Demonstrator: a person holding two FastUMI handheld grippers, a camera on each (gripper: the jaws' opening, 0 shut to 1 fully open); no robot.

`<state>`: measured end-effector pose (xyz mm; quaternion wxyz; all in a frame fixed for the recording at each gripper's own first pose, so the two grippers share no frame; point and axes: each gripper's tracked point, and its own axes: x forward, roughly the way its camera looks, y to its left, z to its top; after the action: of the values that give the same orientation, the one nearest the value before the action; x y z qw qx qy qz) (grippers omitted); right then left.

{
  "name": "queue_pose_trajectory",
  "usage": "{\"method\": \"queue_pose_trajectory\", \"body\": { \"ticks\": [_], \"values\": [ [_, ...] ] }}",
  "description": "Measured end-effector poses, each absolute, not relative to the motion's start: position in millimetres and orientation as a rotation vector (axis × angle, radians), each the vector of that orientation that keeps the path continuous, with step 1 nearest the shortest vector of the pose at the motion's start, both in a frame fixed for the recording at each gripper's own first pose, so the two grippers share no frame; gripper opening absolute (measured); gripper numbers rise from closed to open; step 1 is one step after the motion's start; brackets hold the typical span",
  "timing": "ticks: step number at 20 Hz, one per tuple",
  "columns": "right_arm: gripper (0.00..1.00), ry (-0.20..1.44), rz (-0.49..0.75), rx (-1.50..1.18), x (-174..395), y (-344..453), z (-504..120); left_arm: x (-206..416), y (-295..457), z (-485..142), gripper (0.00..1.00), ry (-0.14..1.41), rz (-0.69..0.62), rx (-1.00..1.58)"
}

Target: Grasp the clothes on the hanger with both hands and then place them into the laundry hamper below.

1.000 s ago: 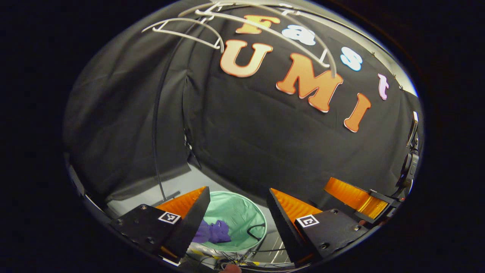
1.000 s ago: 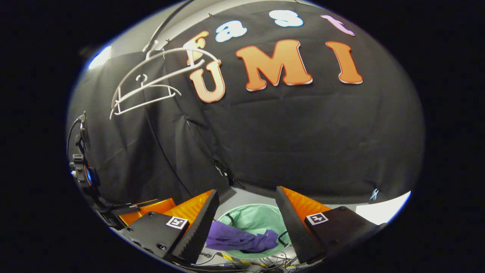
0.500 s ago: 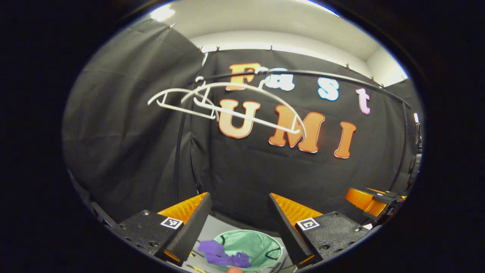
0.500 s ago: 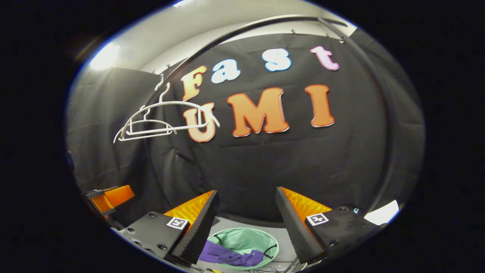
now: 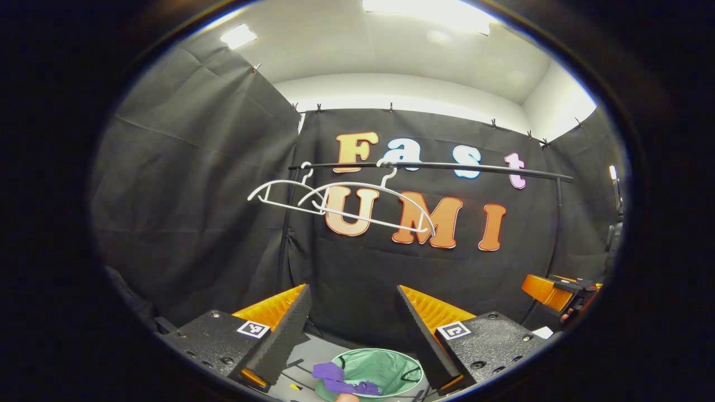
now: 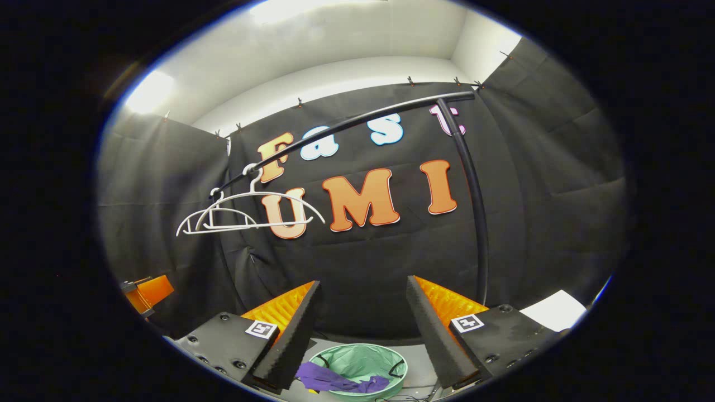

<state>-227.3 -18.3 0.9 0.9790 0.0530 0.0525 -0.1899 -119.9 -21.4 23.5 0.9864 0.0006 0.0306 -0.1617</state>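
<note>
Ribbed inner faces stand well apart on the left claw [image 5: 352,324] and the right claw [image 6: 363,321]; both hold nothing. Below them, the purple clothes [image 6: 335,381] lie draped over the near rim of the green laundry hamper [image 6: 385,357], partly outside. Risk: the overhanging cloth could slide off onto the floor [image 6: 416,357]. Two bare white hangers [image 6: 251,215] hang on the black rail [image 6: 391,109]. Black cloth walls enclose the booth under a lit white ceiling [image 5: 391,50].
</note>
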Motion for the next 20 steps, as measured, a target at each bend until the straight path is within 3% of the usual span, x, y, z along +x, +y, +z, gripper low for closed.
{"method": "queue_pose_trajectory", "body": {
  "ticks": [1,2,4,5,6,7,20],
  "values": [
    [0.89,0.093,-0.390,0.090,-237.4,-16.9,6.4,-126.7,-12.6,24.6,0.89,0.056,-0.311,0.011],
    [0.98,0.081,-0.391,0.072,-245.4,-12.5,10.9,-136.1,-4.9,25.7,0.89,0.047,-0.299,0.021],
    [0.98,0.061,-0.381,0.051,-259.7,-2.9,18.5,-150.6,10.2,28.5,0.89,0.025,-0.280,0.038],
    [0.89,0.051,-0.374,0.050,-267.7,1.0,22.2,-158.0,16.9,29.3,0.89,0.017,-0.275,0.041],
    [0.89,0.044,-0.370,0.051,-273.9,5.3,24.1,-177.8,23.2,26.8,0.89,0.004,-0.272,0.037],
    [0.98,0.044,-0.369,0.050,-279.9,8.2,23.6,-191.9,31.4,26.8,0.89,-0.004,-0.269,0.030],
    [1.00,0.015,-0.398,0.016,-305.3,23.5,47.3,-212.3,73.9,29.7,0.89,-0.015,-0.233,-0.019]
  ]
}}
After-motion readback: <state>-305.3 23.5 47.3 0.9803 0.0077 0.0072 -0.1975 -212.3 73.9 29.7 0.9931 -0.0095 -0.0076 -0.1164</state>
